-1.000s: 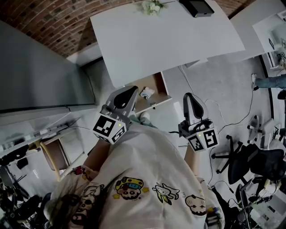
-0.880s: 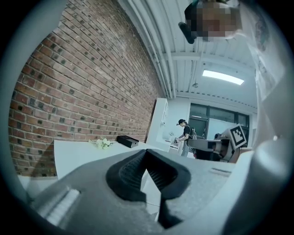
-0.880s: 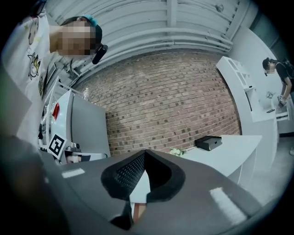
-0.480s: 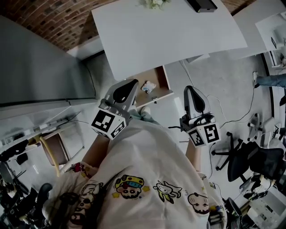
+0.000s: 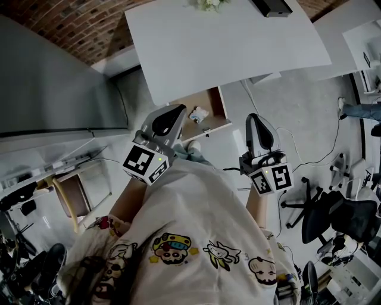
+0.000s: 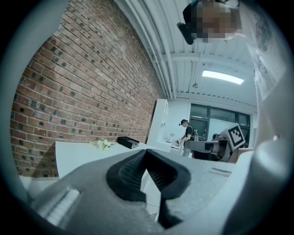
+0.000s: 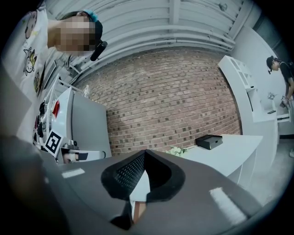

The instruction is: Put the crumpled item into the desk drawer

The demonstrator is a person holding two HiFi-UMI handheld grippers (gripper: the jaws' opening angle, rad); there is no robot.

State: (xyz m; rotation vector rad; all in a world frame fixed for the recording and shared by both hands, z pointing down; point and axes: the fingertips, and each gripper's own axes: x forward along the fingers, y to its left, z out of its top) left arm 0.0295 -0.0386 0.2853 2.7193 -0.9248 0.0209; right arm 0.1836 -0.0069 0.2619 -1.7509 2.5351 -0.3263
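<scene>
A crumpled white item (image 5: 198,114) lies inside the open wooden drawer (image 5: 218,106) under the front edge of the white desk (image 5: 238,41). My left gripper (image 5: 174,113) hangs just left of the drawer, above its near corner, jaws shut and empty. My right gripper (image 5: 253,121) hovers to the right of the drawer over the floor, also shut with nothing in it. In the left gripper view the left gripper (image 6: 147,152) points over the desk (image 6: 78,156). The right gripper (image 7: 146,153) likewise shows closed pads in the right gripper view.
On the desk's far side sit a black box (image 5: 271,7) and small white flowers (image 5: 205,5). A grey cabinet (image 5: 53,89) stands to the left. A black office chair (image 5: 333,217) and floor cables are at the right. A person (image 6: 187,133) stands far off.
The view has shifted a little, so the desk and drawer sit slightly higher in the picture. Both grippers stay shut and almost where they were.
</scene>
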